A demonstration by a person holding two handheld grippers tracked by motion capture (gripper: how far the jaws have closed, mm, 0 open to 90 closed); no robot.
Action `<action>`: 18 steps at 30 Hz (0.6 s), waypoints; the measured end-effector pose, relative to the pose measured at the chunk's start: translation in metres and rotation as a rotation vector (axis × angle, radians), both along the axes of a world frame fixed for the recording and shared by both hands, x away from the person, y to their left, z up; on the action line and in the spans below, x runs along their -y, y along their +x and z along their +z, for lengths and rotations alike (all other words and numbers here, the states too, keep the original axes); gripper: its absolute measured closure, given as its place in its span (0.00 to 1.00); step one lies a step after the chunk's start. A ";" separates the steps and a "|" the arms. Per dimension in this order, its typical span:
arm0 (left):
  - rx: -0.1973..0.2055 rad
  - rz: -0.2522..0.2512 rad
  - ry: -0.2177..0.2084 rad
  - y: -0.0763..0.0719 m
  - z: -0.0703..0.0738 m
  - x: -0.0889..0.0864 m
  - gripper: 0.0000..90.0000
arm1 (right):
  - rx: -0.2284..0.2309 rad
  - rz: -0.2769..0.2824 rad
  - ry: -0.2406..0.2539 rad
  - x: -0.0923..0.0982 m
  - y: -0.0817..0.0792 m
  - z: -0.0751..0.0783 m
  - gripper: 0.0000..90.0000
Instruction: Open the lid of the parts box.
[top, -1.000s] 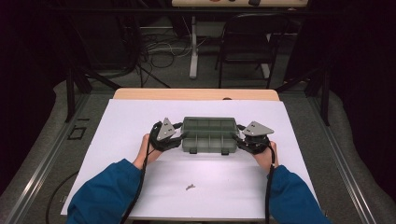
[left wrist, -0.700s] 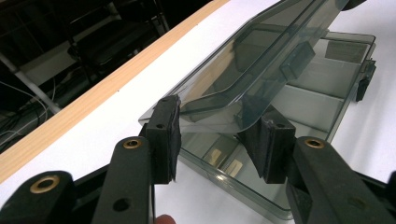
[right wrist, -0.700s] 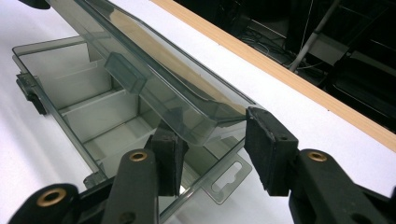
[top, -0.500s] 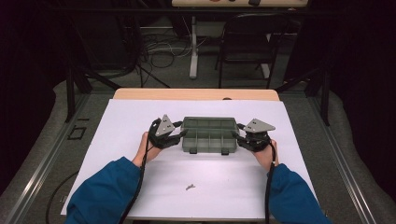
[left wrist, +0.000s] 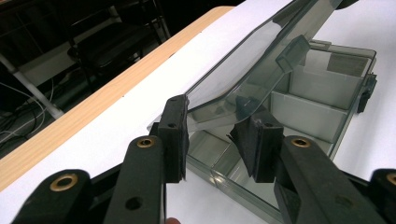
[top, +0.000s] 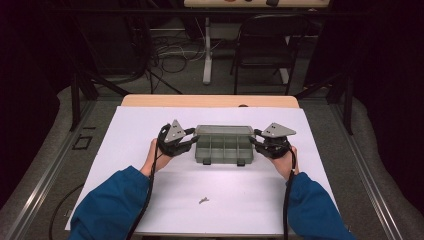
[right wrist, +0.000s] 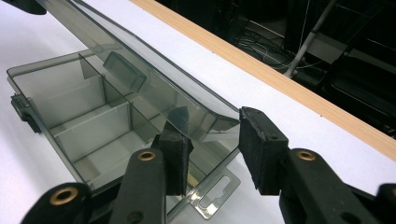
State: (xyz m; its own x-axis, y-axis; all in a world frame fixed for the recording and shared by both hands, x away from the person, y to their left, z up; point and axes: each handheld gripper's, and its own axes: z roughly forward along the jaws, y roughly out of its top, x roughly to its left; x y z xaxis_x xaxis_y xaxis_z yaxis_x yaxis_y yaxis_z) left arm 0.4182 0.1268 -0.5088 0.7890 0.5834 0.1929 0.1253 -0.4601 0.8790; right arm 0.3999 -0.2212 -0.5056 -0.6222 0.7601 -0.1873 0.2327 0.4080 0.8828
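A smoky translucent compartment box point(top: 222, 152) sits mid-table with its hinged lid point(top: 223, 130) tilted up toward the far side. My left gripper point(top: 191, 143) is at the box's left end and my right gripper point(top: 256, 143) at its right end. In the left gripper view the jaws point(left wrist: 215, 135) have just been closing and their pads clamp the lid's end corner point(left wrist: 219, 88). The right gripper view shows the same: jaws point(right wrist: 217, 149) just closing, with the lid's other end point(right wrist: 205, 116) pinched between the pads. Bare dividers point(right wrist: 93, 116) show inside the box.
A small metal piece point(top: 203, 200) lies on the white table sheet point(top: 130, 145) near the front. The wooden table edge point(top: 210, 101) runs along the back. Beyond it stand a folding chair point(top: 265, 45) and cables on the floor.
Both grippers have crept slightly toward the far side at the box's ends, and their jaws have narrowed onto the lid. The box base has stayed put.
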 end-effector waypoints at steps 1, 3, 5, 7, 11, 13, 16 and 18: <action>-0.001 0.002 -0.006 0.000 0.000 0.000 0.73 | -0.001 -0.002 0.008 0.000 0.000 0.000 0.71; -0.007 0.003 -0.021 0.001 0.000 -0.001 0.74 | -0.001 -0.007 0.018 0.001 0.001 0.000 0.72; -0.006 0.002 -0.024 0.002 0.000 -0.002 0.74 | -0.001 -0.003 0.024 0.002 0.002 0.000 0.73; -0.004 0.004 -0.022 0.002 0.000 -0.002 0.75 | -0.009 -0.009 0.035 0.003 0.004 0.001 0.74; -0.010 0.006 -0.023 0.005 0.003 -0.002 0.76 | -0.012 -0.014 0.038 0.003 0.007 0.004 0.76; -0.013 0.009 -0.026 0.006 0.004 -0.002 0.77 | -0.019 -0.020 0.039 0.003 0.008 0.005 0.77; -0.019 0.009 -0.031 0.008 0.005 -0.002 0.78 | -0.028 -0.028 0.044 0.002 0.010 0.007 0.78; -0.023 0.010 -0.030 0.009 0.006 -0.002 0.78 | -0.047 -0.032 0.049 0.003 0.012 0.009 0.78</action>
